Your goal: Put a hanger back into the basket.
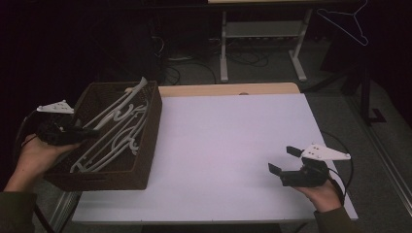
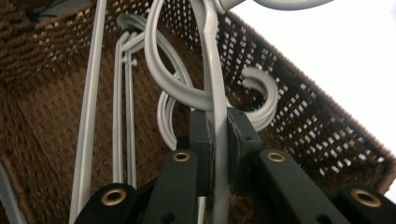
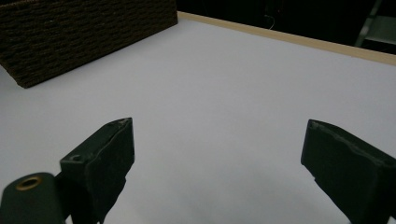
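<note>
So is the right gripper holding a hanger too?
No, the right gripper has its fingers wide apart over the bare white table, with nothing between them.

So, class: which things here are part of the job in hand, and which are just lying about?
Part of the job:
- left gripper, shut on a grey hanger
- the other hangers
- basket holding them
- right gripper, open over the table

Lying about:
- wire hanger hung up at the back
- desk legs behind the table

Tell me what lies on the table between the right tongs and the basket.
Nothing: the high view shows bare white table between the right tongs and the basket, and the right gripper view agrees.
</note>
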Available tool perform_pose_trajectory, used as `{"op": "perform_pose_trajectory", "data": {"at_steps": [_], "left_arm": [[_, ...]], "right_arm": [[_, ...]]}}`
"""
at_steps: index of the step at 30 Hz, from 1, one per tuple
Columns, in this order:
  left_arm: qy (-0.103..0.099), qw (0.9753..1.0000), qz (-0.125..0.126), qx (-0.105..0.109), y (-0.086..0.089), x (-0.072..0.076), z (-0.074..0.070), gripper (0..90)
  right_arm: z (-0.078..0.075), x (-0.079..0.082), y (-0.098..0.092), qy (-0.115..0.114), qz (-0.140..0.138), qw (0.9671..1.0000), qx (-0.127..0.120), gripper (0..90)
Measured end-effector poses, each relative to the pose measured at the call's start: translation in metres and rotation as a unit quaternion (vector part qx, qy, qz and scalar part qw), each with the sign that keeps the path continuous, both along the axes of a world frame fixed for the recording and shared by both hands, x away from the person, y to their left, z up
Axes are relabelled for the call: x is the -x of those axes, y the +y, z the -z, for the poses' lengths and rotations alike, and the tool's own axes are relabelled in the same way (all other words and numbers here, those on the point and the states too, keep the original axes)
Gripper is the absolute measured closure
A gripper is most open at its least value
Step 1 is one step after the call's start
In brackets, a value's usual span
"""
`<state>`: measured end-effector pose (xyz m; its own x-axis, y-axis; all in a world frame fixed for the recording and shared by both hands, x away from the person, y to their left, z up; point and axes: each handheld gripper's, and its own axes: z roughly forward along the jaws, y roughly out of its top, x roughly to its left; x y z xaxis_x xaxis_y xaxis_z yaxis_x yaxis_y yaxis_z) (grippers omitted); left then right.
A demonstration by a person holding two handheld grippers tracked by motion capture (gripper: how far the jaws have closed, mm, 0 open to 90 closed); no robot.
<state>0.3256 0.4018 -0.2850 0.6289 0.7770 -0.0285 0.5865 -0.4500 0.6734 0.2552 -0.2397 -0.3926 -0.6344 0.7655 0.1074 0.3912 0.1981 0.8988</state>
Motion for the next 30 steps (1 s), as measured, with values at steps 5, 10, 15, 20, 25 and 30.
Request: {"op": "perform_pose_trajectory", "data": {"at_steps": [5,10,15,20,25,30], "left_arm": [[0.008,0.9999,0.001,-0.009,0.003,0.000,0.007,82.3],[0.021,0.9994,-0.001,-0.026,0.003,-0.004,0.018,82.3],[0.030,0.9989,-0.005,-0.036,0.003,-0.011,0.029,82.3],[0.045,0.9979,0.001,-0.047,-0.002,-0.017,0.040,82.1],[0.077,0.9967,0.004,-0.025,0.001,-0.020,0.053,81.1],[0.064,0.9977,-0.009,-0.021,0.001,-0.020,0.054,61.7]], "right_arm": [[0.000,-0.001,0.000,0.000,0.000,1.0000,0.000,9.1],[0.000,-0.001,-0.001,0.000,0.001,1.0000,0.001,9.1],[0.000,-0.001,-0.002,-0.002,0.003,1.0000,0.000,9.1],[-0.001,-0.001,-0.001,-0.003,0.002,1.0000,0.001,9.1],[-0.002,0.000,-0.003,-0.004,0.004,1.0000,-0.001,9.2],[-0.004,0.000,-0.003,-0.009,0.005,0.9999,-0.001,9.2]]}}
